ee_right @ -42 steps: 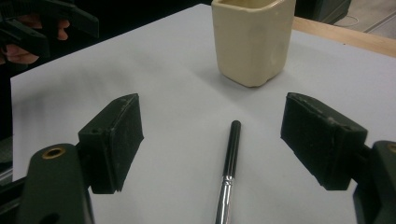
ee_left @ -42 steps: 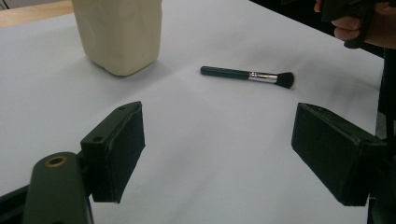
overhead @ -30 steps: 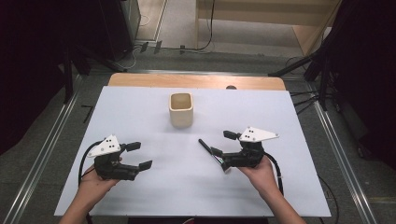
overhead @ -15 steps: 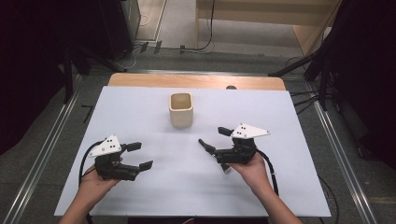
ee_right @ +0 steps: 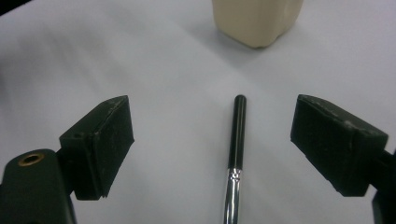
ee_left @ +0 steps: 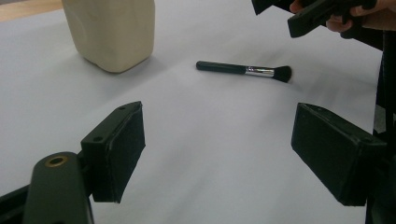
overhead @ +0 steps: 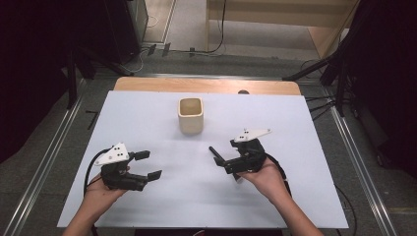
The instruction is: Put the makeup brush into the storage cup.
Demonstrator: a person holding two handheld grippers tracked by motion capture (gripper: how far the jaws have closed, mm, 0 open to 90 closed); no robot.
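A makeup brush (ee_left: 243, 70) with a black handle (ee_right: 238, 135), silver ferrule and dark bristles lies flat on the white table (overhead: 147, 118). A cream square cup (overhead: 190, 114) stands upright at the table's middle back. My right gripper (overhead: 227, 157) is open and low over the brush, with the handle lying between its jaws (ee_right: 212, 144) and touching neither pad. The handle's end (overhead: 212, 149) pokes out to the left. My left gripper (overhead: 148, 165) rests open near the front left with nothing in it (ee_left: 217, 154).
The cup (ee_left: 112, 32) is beyond the brush, a short way off, and shows at the top of the right gripper view (ee_right: 257, 18). The right hand and its gripper (ee_left: 322, 14) show in the left gripper view. A wooden strip (overhead: 206, 86) borders the table's far edge.
My right gripper has moved left, so its open jaws now straddle the brush. The left gripper, the cup and the brush have stayed put.
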